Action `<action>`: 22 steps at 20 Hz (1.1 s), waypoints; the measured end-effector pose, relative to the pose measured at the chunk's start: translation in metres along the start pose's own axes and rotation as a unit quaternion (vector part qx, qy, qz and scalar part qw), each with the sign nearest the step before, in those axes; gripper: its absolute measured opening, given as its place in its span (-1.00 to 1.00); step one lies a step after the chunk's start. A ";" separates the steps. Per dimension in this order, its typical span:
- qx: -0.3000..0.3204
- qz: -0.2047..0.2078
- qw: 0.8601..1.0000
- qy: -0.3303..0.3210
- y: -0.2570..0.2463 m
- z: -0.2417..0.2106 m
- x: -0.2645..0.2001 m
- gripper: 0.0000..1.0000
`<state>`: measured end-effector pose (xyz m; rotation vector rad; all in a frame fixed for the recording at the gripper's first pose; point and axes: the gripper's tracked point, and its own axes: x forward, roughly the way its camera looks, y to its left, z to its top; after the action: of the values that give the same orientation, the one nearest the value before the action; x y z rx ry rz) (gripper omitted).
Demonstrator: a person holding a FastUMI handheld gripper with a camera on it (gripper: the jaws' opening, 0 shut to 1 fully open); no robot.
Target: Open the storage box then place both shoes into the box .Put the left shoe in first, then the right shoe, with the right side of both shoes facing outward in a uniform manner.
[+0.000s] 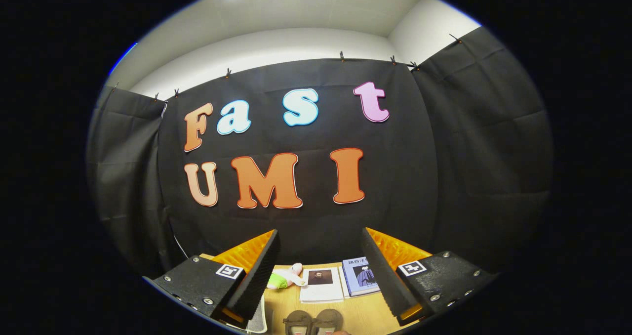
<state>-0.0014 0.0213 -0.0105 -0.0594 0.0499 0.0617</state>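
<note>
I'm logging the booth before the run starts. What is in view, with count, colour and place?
table: one, light wood, beneath the tongs.
shoes: two, dark grey-brown, side by side on the table's near edge, between the fingers.
books: two, one white, one blue, side by side beyond the shoes.
soft toy: one, green and pink, left of the white book.
storage box: cannot tell.
tongs: one, black with orange fingers, open, holding nothing.

Shoes cut off below, toes alone visible; plush toy partly behind left finger.
</note>
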 end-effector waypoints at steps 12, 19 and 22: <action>0.051 0.048 0.995 0.066 0.004 -0.053 0.011 0.97; 0.161 0.106 0.970 0.149 0.024 -0.121 0.017 0.97; 0.193 0.112 0.957 0.185 0.027 -0.156 0.020 0.96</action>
<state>0.0091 0.0400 -0.1689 0.3283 0.4435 0.2659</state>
